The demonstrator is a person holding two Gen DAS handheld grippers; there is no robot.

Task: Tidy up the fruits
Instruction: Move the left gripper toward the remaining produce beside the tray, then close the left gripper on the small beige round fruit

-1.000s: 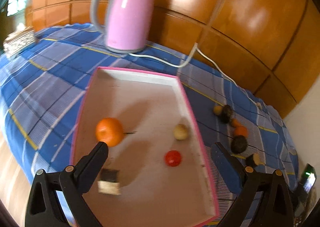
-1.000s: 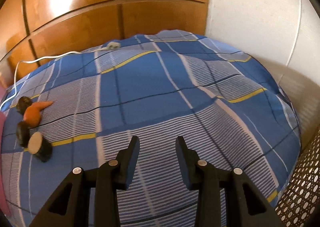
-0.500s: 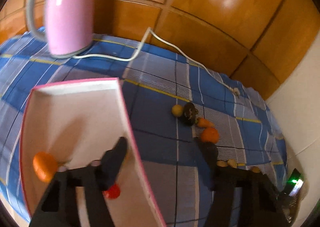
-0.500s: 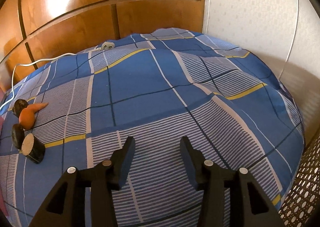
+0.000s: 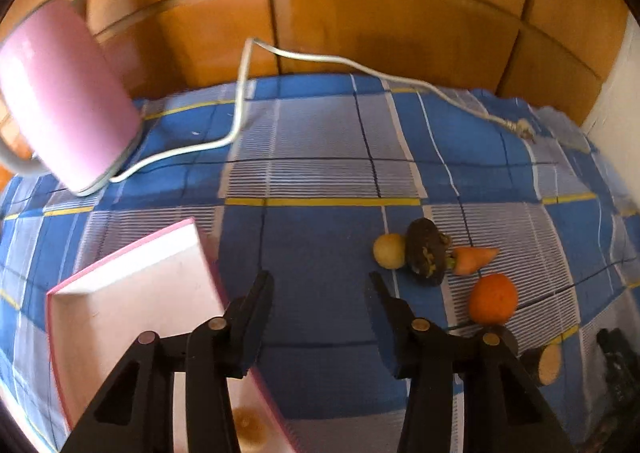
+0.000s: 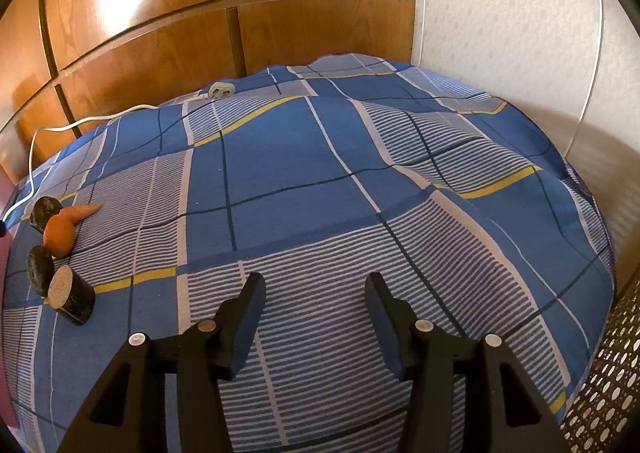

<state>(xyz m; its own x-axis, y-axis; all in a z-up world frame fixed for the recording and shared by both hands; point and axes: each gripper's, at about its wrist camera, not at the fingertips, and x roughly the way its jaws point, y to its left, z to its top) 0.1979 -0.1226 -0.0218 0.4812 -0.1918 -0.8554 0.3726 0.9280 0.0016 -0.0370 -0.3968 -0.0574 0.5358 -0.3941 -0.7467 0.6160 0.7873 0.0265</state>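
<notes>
In the left wrist view a pale yellow round fruit, a dark rough fruit, a carrot and an orange lie close together on the blue checked cloth. My left gripper hovers over bare cloth to their left, its jaws closing with nothing between them. The pink-rimmed tray is at lower left, with a pale fruit partly hidden behind a finger. My right gripper hangs over bare cloth, jaws opening and empty. Far to its left sit the orange, carrot and a cut dark piece.
A pink kettle stands at the back left, and its white cord trails across the cloth to a plug. Wooden panels close off the back. A white wall and a woven basket border the right side.
My left gripper swung right, from above the tray to the cloth beside the fruit pile, and its jaws narrowed. The right gripper stayed put while its jaws widened.
</notes>
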